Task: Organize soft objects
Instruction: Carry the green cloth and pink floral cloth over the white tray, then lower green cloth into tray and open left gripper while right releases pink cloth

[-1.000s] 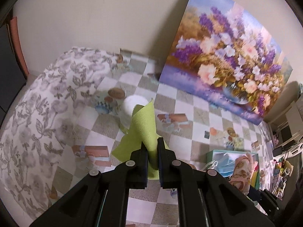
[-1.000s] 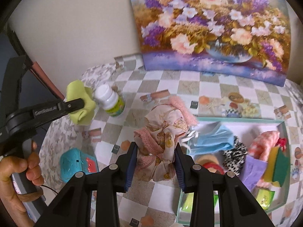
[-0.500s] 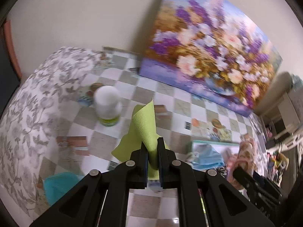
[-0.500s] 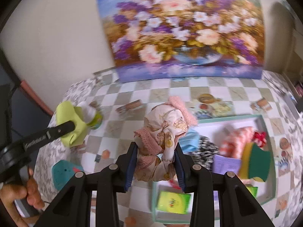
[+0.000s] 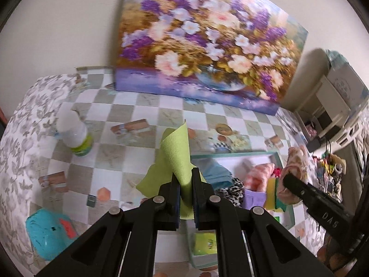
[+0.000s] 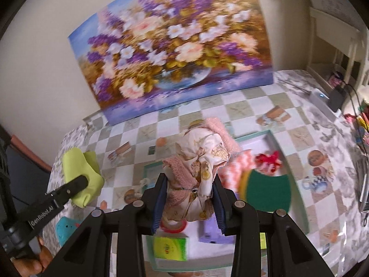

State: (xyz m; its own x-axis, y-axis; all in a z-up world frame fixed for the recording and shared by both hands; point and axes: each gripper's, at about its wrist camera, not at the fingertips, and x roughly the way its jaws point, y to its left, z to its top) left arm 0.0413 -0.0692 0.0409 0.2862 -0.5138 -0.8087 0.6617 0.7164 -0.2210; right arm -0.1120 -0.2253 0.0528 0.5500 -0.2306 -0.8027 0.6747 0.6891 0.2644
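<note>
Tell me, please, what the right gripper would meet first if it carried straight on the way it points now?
Probably the teal tray: the right gripper, shut on the pink patterned cloth, points down over it. The cloth would likely touch first, near the coral knit item, though depth is unclear.

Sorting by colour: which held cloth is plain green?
The cloth in the left gripper: plain lime green. The right gripper holds a pink patterned bundle.
</note>
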